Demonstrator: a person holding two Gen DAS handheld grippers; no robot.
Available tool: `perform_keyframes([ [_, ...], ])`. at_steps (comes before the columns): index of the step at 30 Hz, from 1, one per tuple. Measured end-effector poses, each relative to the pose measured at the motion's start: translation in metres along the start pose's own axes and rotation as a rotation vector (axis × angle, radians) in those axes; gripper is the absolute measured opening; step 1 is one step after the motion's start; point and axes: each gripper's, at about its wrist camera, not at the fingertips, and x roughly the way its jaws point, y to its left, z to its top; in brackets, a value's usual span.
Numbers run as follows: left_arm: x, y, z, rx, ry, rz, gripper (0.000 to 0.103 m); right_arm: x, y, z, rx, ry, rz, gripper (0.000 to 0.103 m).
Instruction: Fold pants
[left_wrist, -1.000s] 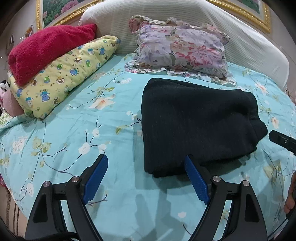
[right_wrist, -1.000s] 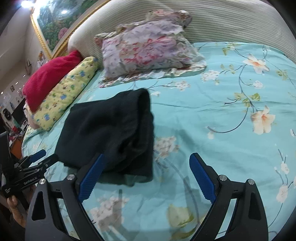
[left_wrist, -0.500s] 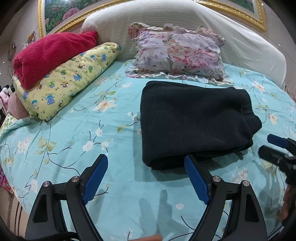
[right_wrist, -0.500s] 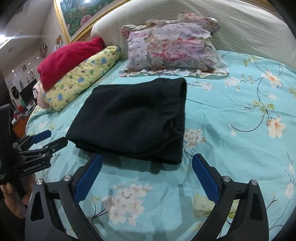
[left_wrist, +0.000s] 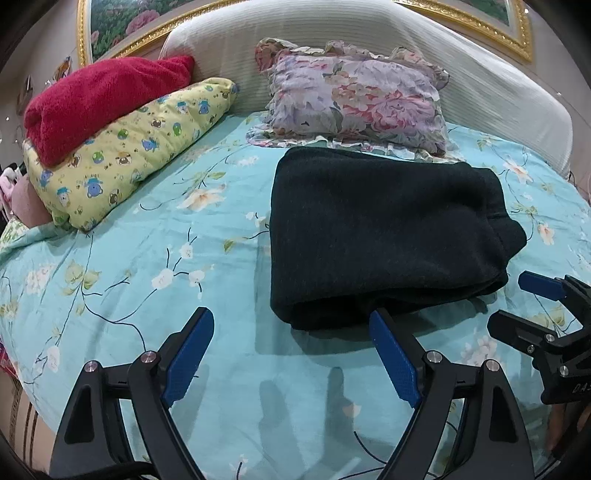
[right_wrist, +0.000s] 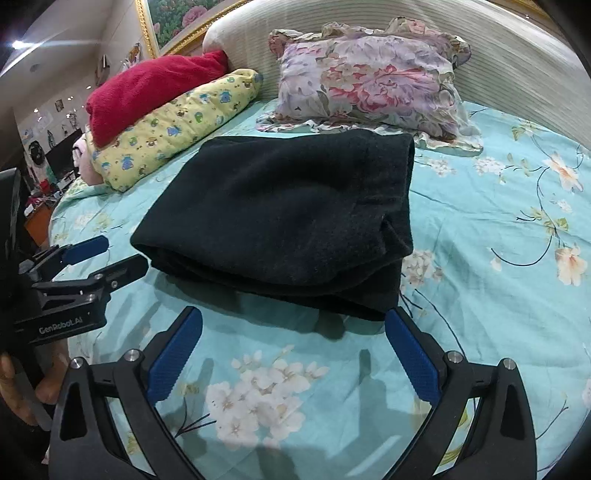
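Right gripper (right_wrist: 291, 325) opened, now behind pants (right_wrist: 280, 221)

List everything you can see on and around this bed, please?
pants: one, black, folded, mid-bed
floral pillow: one, purple-pink, at the headboard behind the pants
yellow pillow: one, cartoon print, left side
red blanket: one, on the yellow pillow
sheet: one, turquoise with flowers
headboard: one, pale, ribbed
picture frame: gold, on the wall
left claw: black, blue pads, open, empty
right claw: same, open, empty
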Motion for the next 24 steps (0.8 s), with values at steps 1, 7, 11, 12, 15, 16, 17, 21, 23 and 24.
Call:
perform_keyframes([
  [1, 0.0008, 0.0004, -0.0002, -0.001, 0.000, 0.001, 0.087, 0.0006, 0.0001, 0.0004, -0.001, -0.003, 0.001, 0.099],
  [7, 0.0032, 0.0007, -0.0014, -0.008, -0.005, 0.000, 0.087, 0.0053, 0.0012, 0.0017, -0.004, -0.009, -0.003, 0.099],
  [11, 0.0037, -0.0009, -0.0023, 0.003, -0.006, 0.000, 0.087, 0.0061, 0.0018, 0.0022, -0.009, -0.011, -0.006, 0.099],
  [12, 0.0038, -0.0013, -0.0025, 0.005, -0.007, 0.001, 0.087, 0.0069, 0.0024, 0.0024, -0.012, -0.012, -0.008, 0.099],
  [15, 0.0055, -0.0015, -0.0024, 0.006, -0.005, 0.000, 0.087, 0.0082, 0.0038, 0.0036, -0.017, -0.012, -0.008, 0.099],
  [16, 0.0063, -0.0017, -0.0024, 0.007, -0.004, 0.001, 0.087, 0.0084, 0.0043, 0.0036, -0.019, -0.012, -0.009, 0.099],
  [17, 0.0071, -0.0018, -0.0025, 0.008, -0.002, 0.002, 0.087, 0.0088, 0.0047, 0.0038, -0.021, -0.012, -0.009, 0.099],
  [21, 0.0093, -0.0021, -0.0022, 0.010, 0.002, 0.003, 0.087, 0.0089, 0.0055, 0.0044, -0.025, -0.015, -0.011, 0.099],
  [23, 0.0105, -0.0020, -0.0019, 0.011, 0.002, 0.003, 0.087, 0.0088, 0.0059, 0.0044, -0.023, -0.016, -0.012, 0.099],
  [24, 0.0105, -0.0020, -0.0018, 0.011, 0.003, 0.003, 0.087, 0.0089, 0.0056, 0.0044, -0.023, -0.016, -0.011, 0.099],
])
